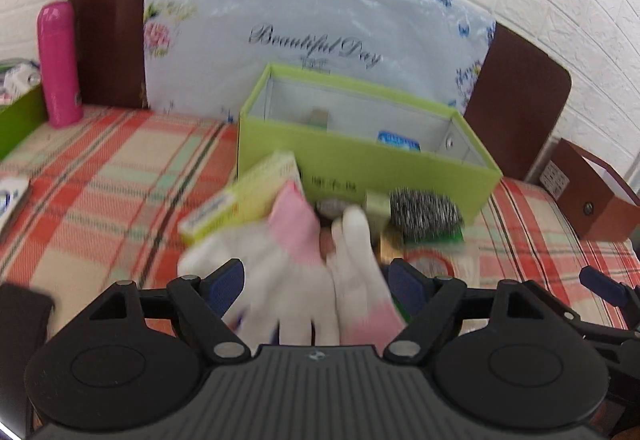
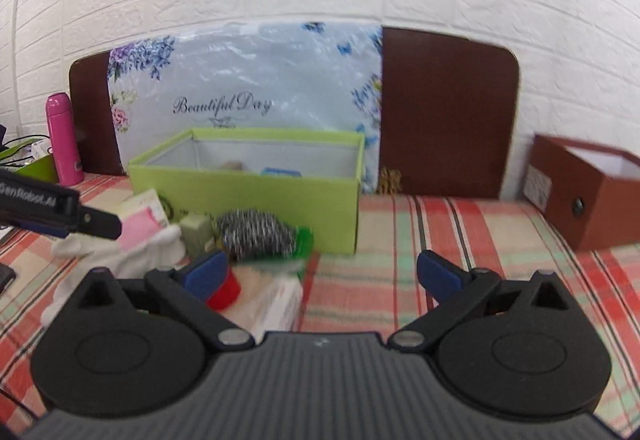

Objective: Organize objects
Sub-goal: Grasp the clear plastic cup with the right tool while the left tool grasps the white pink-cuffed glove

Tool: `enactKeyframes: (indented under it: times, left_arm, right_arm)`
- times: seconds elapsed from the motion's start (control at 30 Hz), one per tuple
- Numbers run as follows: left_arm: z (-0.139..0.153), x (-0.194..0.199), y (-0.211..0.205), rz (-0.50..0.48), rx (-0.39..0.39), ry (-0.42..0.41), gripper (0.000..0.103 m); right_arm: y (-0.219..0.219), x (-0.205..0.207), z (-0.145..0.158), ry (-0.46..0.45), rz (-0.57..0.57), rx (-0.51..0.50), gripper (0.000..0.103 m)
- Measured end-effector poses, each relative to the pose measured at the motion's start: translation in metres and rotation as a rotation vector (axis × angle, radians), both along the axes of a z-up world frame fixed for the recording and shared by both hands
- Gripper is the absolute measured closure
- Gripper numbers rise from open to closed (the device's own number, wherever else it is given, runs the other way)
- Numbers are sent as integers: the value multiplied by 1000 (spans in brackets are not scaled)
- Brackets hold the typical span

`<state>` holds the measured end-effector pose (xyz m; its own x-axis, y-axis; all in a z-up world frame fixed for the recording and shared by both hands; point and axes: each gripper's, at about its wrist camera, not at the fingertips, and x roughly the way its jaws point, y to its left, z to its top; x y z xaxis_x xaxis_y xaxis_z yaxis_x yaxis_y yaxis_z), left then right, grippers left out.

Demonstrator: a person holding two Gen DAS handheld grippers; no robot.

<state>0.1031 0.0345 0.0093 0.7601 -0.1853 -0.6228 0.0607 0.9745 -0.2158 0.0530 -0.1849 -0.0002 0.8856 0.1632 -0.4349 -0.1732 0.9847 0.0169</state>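
A green open box [image 1: 360, 159] stands on the plaid cloth, also in the right wrist view [image 2: 248, 195]; small items lie inside it. In front of it lie a white and pink glove [image 1: 304, 272], a yellow-green carton [image 1: 240, 199], a steel scourer [image 1: 424, 211] and a small olive box [image 1: 378, 205]. My left gripper [image 1: 318, 280] is open with its jaws either side of the glove; I cannot tell if they touch it. My right gripper [image 2: 324, 272] is open and empty, near a red tape roll [image 2: 226, 290] and a white carton [image 2: 276, 300]. The scourer [image 2: 256, 232] and glove [image 2: 132, 244] show there too.
A pink flask [image 1: 59, 63] and another green box [image 1: 16, 115] stand at the far left. A brown box [image 2: 588, 187] stands at the right. A floral packaged cushion [image 1: 312, 23] leans on a brown headboard [image 2: 444, 111] behind. Plaid cloth [image 2: 440, 240] covers the surface.
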Motion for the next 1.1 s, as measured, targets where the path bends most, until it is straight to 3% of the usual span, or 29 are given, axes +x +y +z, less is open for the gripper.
enactKeyframes:
  times: [0.07,0.13,0.37,0.6,0.73,0.8,0.87,0.93,0.97,1.03,1.1]
  left_arm:
    - [-9,-10,-1,-19,-22,23,20]
    - [-15,-16,-5,-35,-37,35,20]
    - [-11,-18,-11,-37,-31,16,21]
    - [-11,-20,-7,-36,-63,9,21]
    - [-15,-3,-20,-71,-59,23,21]
    - [-19,6,-26,-91,-66,34,21]
    - [-23,14,-29,-108,-70,44,31]
    - [-28,18,-29,-127,-59,65,77]
    - [-29,18,-27,-130,-49,76,88]
    - [-24,9,-15,-151,-110,79,98]
    - [-10,-10,-4,-187,-167,50,98]
  right_arm:
    - [0,-15,-6,17,3,-10,3]
    - [1,-29,-9,35,45,-16,11]
    - [27,-68,-18,127,247,74,13]
    - [65,-68,-25,116,285,-34,13]
    - [62,-64,-30,154,286,-36,45]
    - [54,-62,-32,188,279,-10,48]
    - [45,-64,-33,198,264,6,48]
    - [37,-67,-32,194,250,7,49]
    - [33,-68,-32,196,240,11,49]
    - [26,-69,-32,199,223,22,49]
    - [21,-70,-33,202,216,30,49]
